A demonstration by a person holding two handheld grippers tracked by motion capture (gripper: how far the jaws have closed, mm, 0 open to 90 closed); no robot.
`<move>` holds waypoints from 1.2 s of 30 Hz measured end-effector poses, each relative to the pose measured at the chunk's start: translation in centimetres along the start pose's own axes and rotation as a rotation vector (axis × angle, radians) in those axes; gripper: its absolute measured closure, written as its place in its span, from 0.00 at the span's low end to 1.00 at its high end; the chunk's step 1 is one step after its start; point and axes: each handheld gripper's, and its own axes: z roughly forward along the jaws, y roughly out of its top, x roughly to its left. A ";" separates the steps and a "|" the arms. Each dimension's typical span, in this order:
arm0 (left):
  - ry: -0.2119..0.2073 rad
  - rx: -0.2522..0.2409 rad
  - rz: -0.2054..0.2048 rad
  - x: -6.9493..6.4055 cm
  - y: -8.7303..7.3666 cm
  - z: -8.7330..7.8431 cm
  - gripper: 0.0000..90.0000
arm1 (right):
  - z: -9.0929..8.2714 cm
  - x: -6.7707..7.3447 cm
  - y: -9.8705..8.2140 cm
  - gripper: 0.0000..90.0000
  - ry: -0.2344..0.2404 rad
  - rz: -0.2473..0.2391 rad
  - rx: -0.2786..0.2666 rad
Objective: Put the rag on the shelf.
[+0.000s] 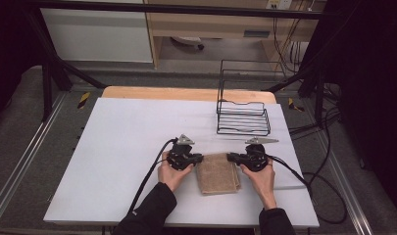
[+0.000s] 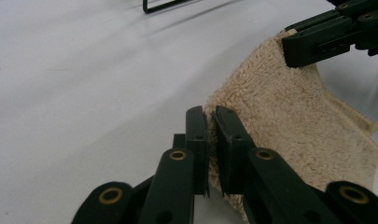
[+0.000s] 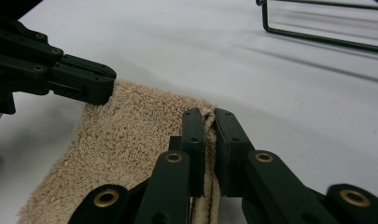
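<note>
A folded beige towel lies on the white table between the two hands. My left gripper is shut on the towel's far left corner; the left gripper view shows its jaws pinching the terry edge, with the towel spreading to the right. My right gripper is shut on the far right corner; in the right gripper view its jaws clamp the towel's hem, and the towel runs off to the left. Each gripper view also shows the other gripper's jaws on the opposite corner.
A black wire basket stands at the back right of the table, just beyond the grippers; its base wire shows in the right gripper view. Cables trail off the table's right side. A wooden board edge runs along the back.
</note>
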 end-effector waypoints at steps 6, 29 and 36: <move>-0.009 -0.031 0.019 -0.4 0.2 -0.7 0.94 | -0.9 0.4 0.1 0.93 0.007 -0.010 -0.034; -0.020 -0.108 0.080 -2.2 2.0 -3.0 0.94 | -4.2 1.6 1.0 0.93 -0.001 -0.046 -0.150; -0.020 -0.131 0.104 -2.7 2.7 -3.6 0.95 | -5.1 2.0 1.5 0.93 -0.014 -0.067 -0.180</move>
